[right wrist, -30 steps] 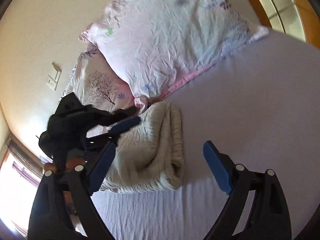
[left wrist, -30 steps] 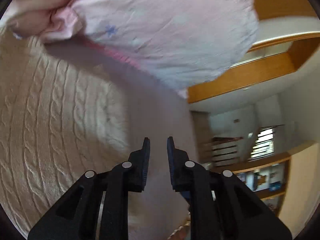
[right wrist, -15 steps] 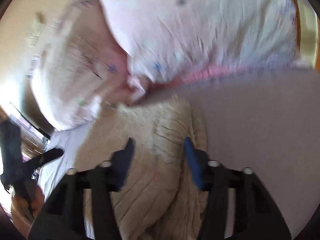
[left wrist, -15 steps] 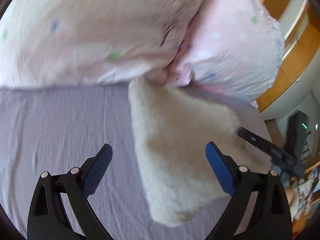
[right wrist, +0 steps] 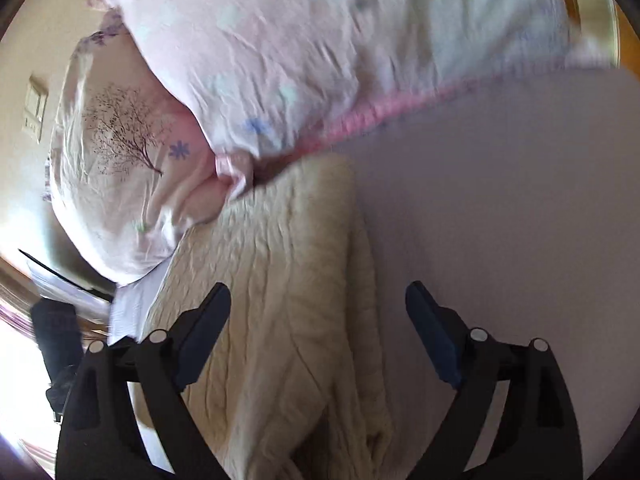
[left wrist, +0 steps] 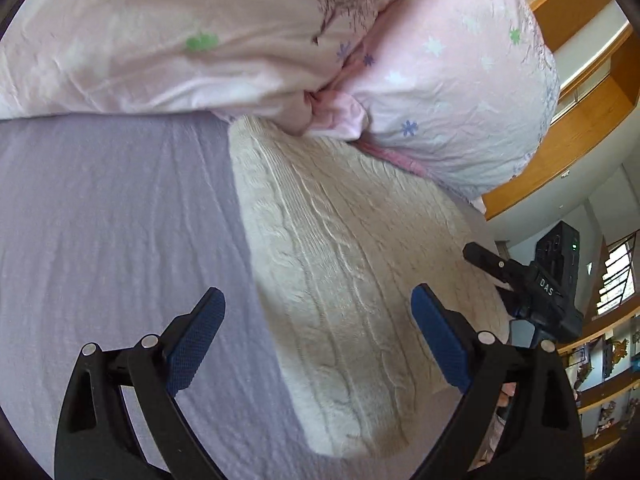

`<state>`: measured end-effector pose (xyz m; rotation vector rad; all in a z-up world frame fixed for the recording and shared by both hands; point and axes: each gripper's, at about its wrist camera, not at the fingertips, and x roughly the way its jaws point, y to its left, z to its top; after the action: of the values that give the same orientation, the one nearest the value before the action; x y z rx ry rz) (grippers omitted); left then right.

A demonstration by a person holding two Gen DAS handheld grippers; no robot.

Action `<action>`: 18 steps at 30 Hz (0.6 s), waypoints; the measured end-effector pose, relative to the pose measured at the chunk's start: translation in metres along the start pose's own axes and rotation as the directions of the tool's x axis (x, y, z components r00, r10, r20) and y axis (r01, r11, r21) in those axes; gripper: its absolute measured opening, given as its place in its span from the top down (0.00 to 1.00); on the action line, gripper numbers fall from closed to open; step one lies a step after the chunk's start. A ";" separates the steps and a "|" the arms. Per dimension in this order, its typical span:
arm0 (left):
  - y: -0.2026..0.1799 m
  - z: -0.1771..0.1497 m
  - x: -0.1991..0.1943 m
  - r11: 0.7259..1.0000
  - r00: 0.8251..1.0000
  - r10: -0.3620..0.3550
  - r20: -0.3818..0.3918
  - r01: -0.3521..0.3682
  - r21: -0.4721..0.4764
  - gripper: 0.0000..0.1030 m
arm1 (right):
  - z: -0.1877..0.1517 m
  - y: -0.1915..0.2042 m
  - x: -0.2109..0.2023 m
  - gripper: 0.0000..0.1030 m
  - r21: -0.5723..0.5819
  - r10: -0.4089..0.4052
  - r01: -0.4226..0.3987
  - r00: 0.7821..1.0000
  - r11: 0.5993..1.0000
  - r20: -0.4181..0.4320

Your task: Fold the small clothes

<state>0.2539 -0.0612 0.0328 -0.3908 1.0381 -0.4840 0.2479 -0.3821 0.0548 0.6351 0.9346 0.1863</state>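
A cream cable-knit sweater [left wrist: 344, 272] lies folded on the lilac bed sheet [left wrist: 104, 240], its far end touching the pillows. My left gripper [left wrist: 318, 334] is open and empty, held above the sweater's left edge. My right gripper [right wrist: 318, 334] is open and empty, over the sweater's [right wrist: 280, 300] folded right edge. In the left wrist view the right gripper's black body [left wrist: 536, 288] shows at the sweater's right side. The left gripper's dark body [right wrist: 56, 344] shows at the far left of the right wrist view.
Two pink flower-print pillows [left wrist: 452, 80] [left wrist: 168, 36] lie against the sweater's far end. A wooden bed frame [left wrist: 560, 136] runs behind them. A wall switch [right wrist: 34, 106] is on the wall. Bare sheet [right wrist: 500, 200] spreads right of the sweater.
My left gripper went from nearly shut to wide open and pulled back off the sweater. My right gripper narrowed over the sweater half a second ago and is wide open again.
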 end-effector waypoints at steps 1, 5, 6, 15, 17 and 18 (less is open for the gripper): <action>-0.002 -0.002 0.007 1.000 1.000 -0.007 -0.018 0.007 0.002 0.08 | -0.003 -0.005 0.005 0.15 0.026 0.014 -0.014 0.999 1.000 -0.030; -0.006 -0.010 0.025 0.998 0.997 -0.056 -0.045 0.055 -0.015 0.09 | -0.017 -0.010 0.001 0.55 0.028 0.057 -0.056 0.997 0.998 -0.054; -0.007 -0.012 0.026 0.997 0.996 -0.077 -0.035 0.076 -0.014 0.19 | -0.022 -0.016 0.004 0.65 0.062 0.136 -0.131 0.987 0.989 -0.080; 0.047 -0.029 -0.064 0.985 0.984 -0.168 0.062 0.170 -0.031 0.59 | -0.059 0.049 0.004 0.77 -0.039 0.396 -0.402 0.912 0.915 -0.104; 0.068 -0.035 -0.084 0.990 0.988 -0.123 0.091 0.128 -0.057 0.55 | -0.072 0.075 0.024 0.76 -0.096 0.370 -0.388 0.915 0.917 -0.159; 0.084 -0.037 -0.086 0.995 0.995 -0.044 0.087 0.051 -0.085 0.48 | -0.079 0.085 0.037 0.73 -0.126 0.335 -0.359 0.925 0.925 -0.178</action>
<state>0.2017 0.0527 0.0337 -0.5107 0.9714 -0.4617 0.2169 -0.2650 0.0447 0.6440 0.9381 0.6293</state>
